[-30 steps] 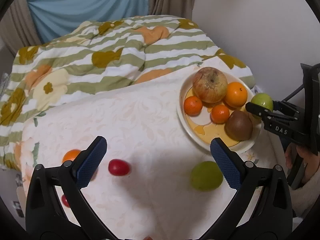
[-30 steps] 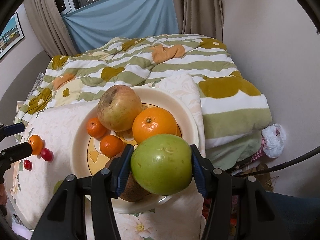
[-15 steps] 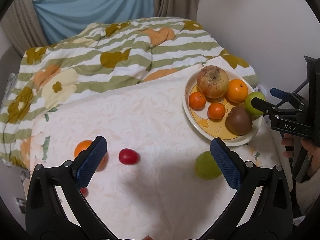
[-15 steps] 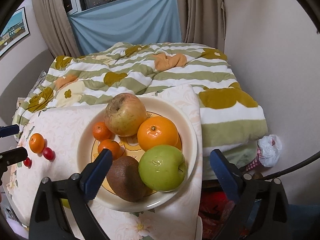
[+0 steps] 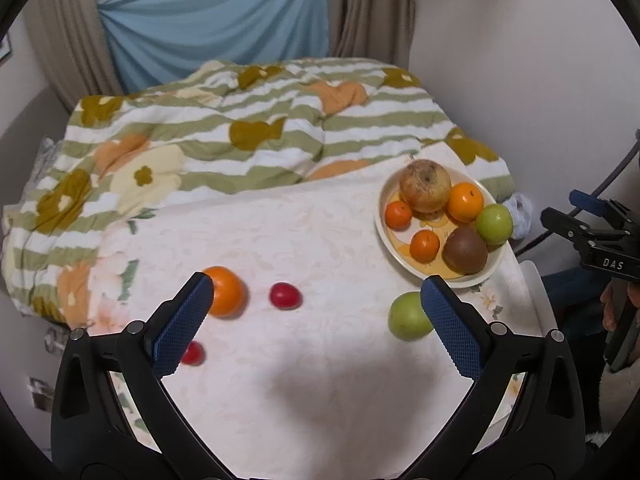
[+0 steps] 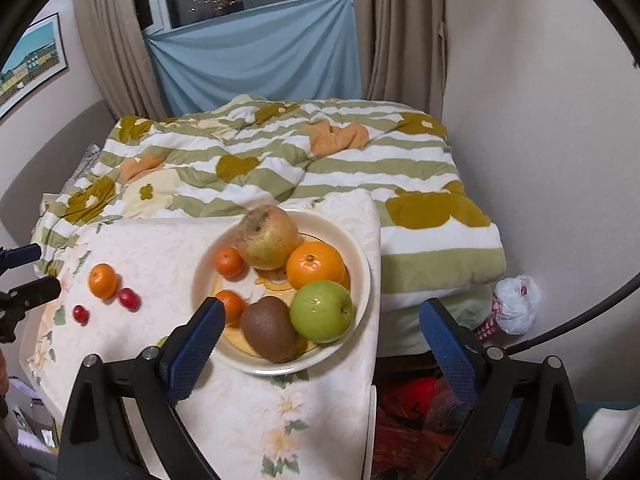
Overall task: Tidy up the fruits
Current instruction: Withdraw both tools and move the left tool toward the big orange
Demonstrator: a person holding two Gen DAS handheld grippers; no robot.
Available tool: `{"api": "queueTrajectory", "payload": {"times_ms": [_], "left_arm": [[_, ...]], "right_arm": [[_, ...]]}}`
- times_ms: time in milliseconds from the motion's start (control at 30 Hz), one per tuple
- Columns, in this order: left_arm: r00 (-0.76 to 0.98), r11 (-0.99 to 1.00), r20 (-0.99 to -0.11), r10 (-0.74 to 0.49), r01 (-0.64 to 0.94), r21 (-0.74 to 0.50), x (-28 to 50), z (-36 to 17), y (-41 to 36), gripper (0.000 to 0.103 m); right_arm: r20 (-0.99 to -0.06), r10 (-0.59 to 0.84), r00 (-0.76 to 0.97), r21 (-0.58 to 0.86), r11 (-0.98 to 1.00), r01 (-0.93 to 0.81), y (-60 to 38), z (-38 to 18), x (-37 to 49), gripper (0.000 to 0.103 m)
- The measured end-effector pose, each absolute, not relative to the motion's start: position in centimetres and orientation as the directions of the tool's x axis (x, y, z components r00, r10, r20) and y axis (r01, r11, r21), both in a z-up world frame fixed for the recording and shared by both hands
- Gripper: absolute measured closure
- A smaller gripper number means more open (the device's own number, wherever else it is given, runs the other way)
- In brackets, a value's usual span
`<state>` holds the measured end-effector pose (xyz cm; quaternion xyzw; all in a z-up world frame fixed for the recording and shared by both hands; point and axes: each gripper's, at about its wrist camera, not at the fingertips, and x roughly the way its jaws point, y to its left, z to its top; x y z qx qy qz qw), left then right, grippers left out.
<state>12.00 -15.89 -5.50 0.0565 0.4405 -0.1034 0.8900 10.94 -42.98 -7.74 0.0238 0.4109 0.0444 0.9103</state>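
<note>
Both tools stand wide open and hold nothing. The right tool (image 6: 318, 326) fills the bottom of its frame, above the cream plate (image 6: 360, 256) at centre. On the plate lie a large apple (image 6: 267, 237), an orange (image 6: 316, 265), a green apple (image 6: 322, 311), a kiwi (image 6: 270, 328) and two small mandarins (image 6: 229, 262). The left tool (image 5: 316, 314) sits low over the white-clothed table (image 5: 320, 380). On the cloth lie a loose orange (image 5: 226, 291) by its left finger, a red fruit (image 5: 285, 295) at centre, a smaller red fruit (image 5: 192, 354) at lower left, and a second green apple (image 5: 408, 317) touching its right finger.
</note>
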Motion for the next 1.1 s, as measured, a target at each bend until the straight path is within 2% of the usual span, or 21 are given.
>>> {"api": "queueTrajectory", "payload": {"times_ms": [200, 333, 533, 800, 1100], "left_arm": [[0.637, 0.984, -0.764, -0.104, 0.179, 0.016, 10.2, -3.2, -11.9, 0.0], [0.668, 0.988, -0.741, -0.07, 0.15, 0.042, 9.0, -2.4, -8.7, 0.0], [0.651, 0.988, -0.757, -0.064, 0.148, 0.044, 8.8, -3.1, -3.5, 0.0], [0.599, 0.964, -0.789, -0.138, 0.263, 0.031, 11.8, -5.0, 1.2, 0.0], [0.5, 0.88, -0.838, -0.22, 0.472, 0.051, 17.0, -9.0, 1.5, 0.0]], "right_arm": [[-0.739, 0.029, 0.673, 0.002, 0.999, -0.041, -41.2, -5.6, 9.4, 0.006], [-0.732, 0.023, 0.681, 0.003, 1.0, -0.031, -39.4, -4.8, 8.7, 0.006], [-0.744, 0.03, 0.668, 0.04, 0.999, 0.0, -35.7, -5.0, 8.2, 0.006], [-0.78, -0.022, 0.626, 0.069, 0.99, 0.121, -30.8, -7.1, 7.8, 0.006], [-0.822, -0.094, 0.562, 0.09, 0.952, 0.291, -28.0, -11.3, 8.6, 0.006]]}}
